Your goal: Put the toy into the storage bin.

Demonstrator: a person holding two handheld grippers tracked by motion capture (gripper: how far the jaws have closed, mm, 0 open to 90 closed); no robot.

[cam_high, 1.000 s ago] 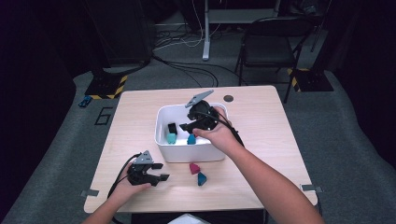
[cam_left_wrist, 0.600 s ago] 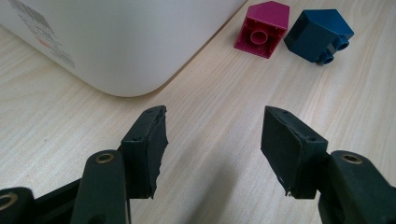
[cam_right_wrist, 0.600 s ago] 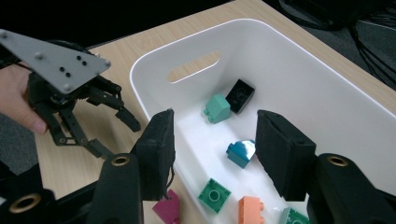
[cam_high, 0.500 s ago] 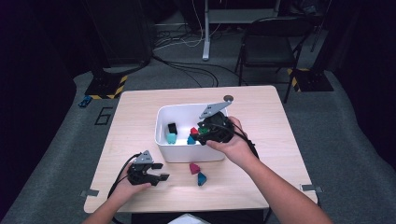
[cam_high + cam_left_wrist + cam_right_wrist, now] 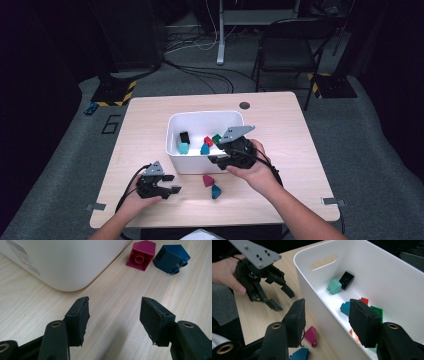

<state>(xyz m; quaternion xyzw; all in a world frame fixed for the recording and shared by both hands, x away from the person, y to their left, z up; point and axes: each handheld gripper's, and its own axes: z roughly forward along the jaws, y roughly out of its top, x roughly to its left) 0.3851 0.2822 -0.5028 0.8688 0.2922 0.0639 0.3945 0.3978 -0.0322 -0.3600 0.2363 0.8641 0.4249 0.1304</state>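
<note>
High view: magenta brick and blue brick lie near the desk's front edge, beside the white bin. My right hand-held gripper, released and empty, straddles the bin's front wall; my left hand-held gripper rests released.

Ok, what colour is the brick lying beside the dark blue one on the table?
Magenta brick; clearest in the left gripper view, beside the dark blue brick.

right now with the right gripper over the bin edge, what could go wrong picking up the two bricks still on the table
1. The right gripper straddles the white bin's near wall with open fingers; dropping down could knock or tip the bin.
2. The magenta brick and dark blue brick lie close together, so closing on one may shove the other away.
3. The left gripper rests open nearby; both reaching in could collide.
</note>
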